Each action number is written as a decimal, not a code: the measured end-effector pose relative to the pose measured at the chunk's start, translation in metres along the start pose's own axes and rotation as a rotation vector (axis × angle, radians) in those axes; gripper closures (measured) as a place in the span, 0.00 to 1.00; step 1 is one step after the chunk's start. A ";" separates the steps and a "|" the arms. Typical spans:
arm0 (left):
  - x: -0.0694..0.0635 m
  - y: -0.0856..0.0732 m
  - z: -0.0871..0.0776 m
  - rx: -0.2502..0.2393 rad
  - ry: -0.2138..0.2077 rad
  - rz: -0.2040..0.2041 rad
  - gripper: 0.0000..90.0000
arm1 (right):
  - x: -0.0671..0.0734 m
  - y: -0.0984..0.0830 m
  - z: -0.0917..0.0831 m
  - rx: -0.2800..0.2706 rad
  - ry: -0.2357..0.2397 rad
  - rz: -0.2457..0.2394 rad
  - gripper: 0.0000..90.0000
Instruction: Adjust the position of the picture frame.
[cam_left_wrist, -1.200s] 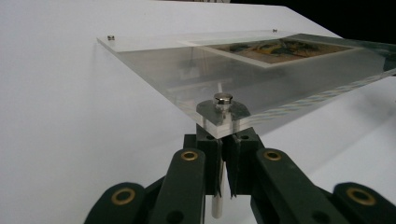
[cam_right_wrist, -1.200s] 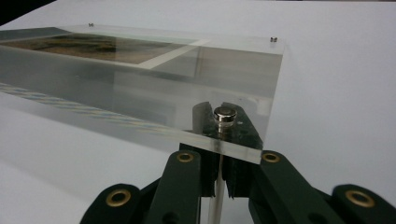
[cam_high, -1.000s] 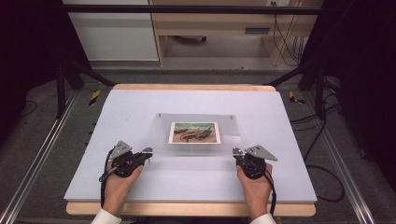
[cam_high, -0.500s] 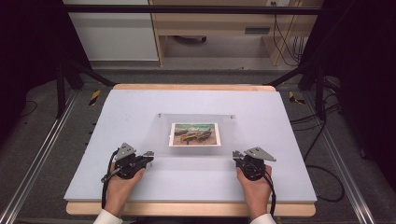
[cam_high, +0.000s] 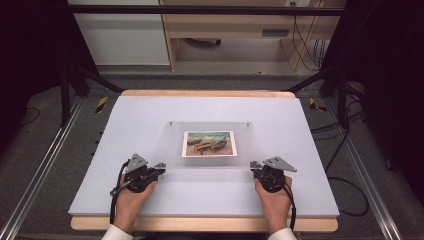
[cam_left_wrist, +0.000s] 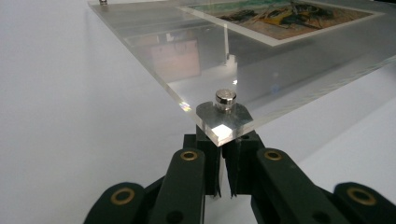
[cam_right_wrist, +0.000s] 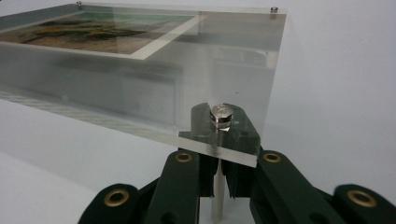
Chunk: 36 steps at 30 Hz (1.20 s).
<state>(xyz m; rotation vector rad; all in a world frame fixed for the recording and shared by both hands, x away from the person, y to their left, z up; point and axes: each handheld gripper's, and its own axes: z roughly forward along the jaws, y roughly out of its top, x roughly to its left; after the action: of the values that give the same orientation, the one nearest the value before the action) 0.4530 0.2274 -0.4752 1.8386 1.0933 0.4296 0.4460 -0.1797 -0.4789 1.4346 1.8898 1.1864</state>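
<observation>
1. I had the left gripper (cam_high: 159, 166) at the near left corner of the clear acrylic photo frame (cam_high: 210, 122), its jaws pressed together under the pane, right below the small metal corner stud (cam_left_wrist: 225, 99). Whether they pinched the stud's post or only sat beneath it, I could not tell from the left gripper view.
2. The right gripper (cam_high: 255, 165) mirrored it at the near right corner. In the right gripper view its jaws were pinching the thin metal standoff post (cam_right_wrist: 216, 196) that ran down from that corner's stud (cam_right_wrist: 221, 114).
3. The frame lay in the middle of the white worktop (cam_high: 300, 195), a landscape print (cam_high: 208, 143) sandwiched inside it, its two far corners well away from me.
4. I judged the symmetric grip sensible: taking both near corners by the hardware kept the jaws off the glossy face and the print, and should let the near edge lift evenly without twisting.
5. Both of my hands rested low on the worktop, wrists near its front edge, for steadiness.
</observation>
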 end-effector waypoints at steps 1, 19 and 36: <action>0.000 0.000 0.000 0.000 -0.001 -0.001 0.93 | 0.000 0.000 0.000 0.001 0.001 0.001 0.93; 0.007 0.000 -0.024 0.005 0.012 0.036 0.27 | -0.004 0.000 -0.029 0.037 0.036 -0.068 0.27; 0.000 0.012 -0.029 -0.051 -0.029 0.076 0.13 | -0.004 0.011 -0.036 -0.020 0.078 -0.110 0.17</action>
<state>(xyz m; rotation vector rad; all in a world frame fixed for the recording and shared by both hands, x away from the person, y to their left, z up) 0.4394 0.2407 -0.4505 1.8405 0.9865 0.4691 0.4243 -0.1954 -0.4521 1.2741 1.9758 1.2212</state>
